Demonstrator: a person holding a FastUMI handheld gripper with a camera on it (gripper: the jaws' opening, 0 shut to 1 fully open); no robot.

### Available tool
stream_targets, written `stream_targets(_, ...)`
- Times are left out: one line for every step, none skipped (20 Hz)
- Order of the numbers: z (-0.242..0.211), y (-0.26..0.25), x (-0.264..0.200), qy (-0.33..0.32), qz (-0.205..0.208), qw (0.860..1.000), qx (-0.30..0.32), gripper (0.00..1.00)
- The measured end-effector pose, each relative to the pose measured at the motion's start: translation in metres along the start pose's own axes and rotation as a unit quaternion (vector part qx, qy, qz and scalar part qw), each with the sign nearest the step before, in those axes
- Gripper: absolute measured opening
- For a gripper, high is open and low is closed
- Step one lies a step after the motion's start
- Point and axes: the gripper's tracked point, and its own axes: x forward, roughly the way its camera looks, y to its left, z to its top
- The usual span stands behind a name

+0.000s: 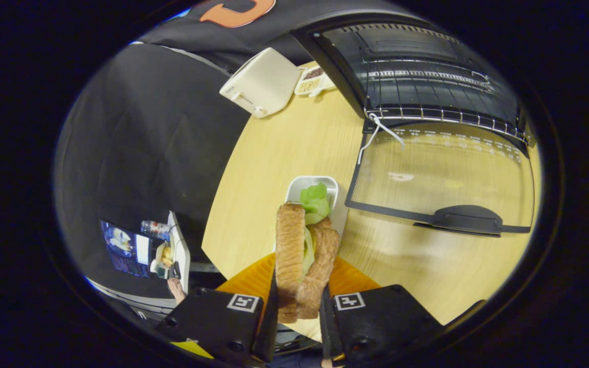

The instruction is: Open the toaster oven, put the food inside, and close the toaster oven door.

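The tool [298, 312] at bottom centre is clamped on the sandwich [304, 258], lifted over the tabletop [284, 153], with the oven [427, 76], door [443, 174] open, at upper right.

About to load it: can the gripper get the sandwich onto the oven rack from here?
Probably yes. The gripper is shut on the toasted bread sandwich, the black toaster oven's glass door lies open, and the wire rack beyond looks unobstructed.
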Motion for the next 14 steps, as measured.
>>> stream_targets(0.0, 0.003, -0.003, -0.001, 0.006, 1.0, -0.004, 0.4)
stream_targets(-0.002, 0.006, -0.005, -0.004, 0.011, 1.0, -0.006, 0.4)
stream_targets(-0.001, 0.009, -0.007, -0.007, 0.015, 1.0, -0.003, 0.4)
stream_targets(-0.001, 0.012, -0.01, -0.01, 0.021, 1.0, 0.001, 0.4)
stream_targets(-0.001, 0.014, -0.014, -0.013, 0.026, 1.0, 0.002, 0.4)
stream_targets(0.0, 0.016, -0.017, -0.021, 0.033, 0.999, 0.003, 0.4)
stream_targets(0.005, 0.019, -0.022, -0.035, 0.041, 0.999, 0.006, 0.4)
stream_targets(0.011, 0.022, -0.027, -0.05, 0.05, 0.997, 0.009, 0.4)
stream_targets(0.02, 0.022, -0.033, -0.071, 0.058, 0.996, 0.015, 0.4)
stream_targets(0.03, 0.021, -0.039, -0.097, 0.063, 0.993, 0.024, 0.4)
stream_targets(0.04, 0.018, -0.045, -0.122, 0.066, 0.99, 0.032, 0.4)
stream_targets(0.051, 0.013, -0.052, -0.151, 0.07, 0.985, 0.042, 0.4)
stream_targets(0.064, 0.007, -0.057, -0.182, 0.071, 0.979, 0.052, 0.4)
stream_targets(0.075, -0.007, -0.065, -0.207, 0.07, 0.974, 0.063, 0.4)
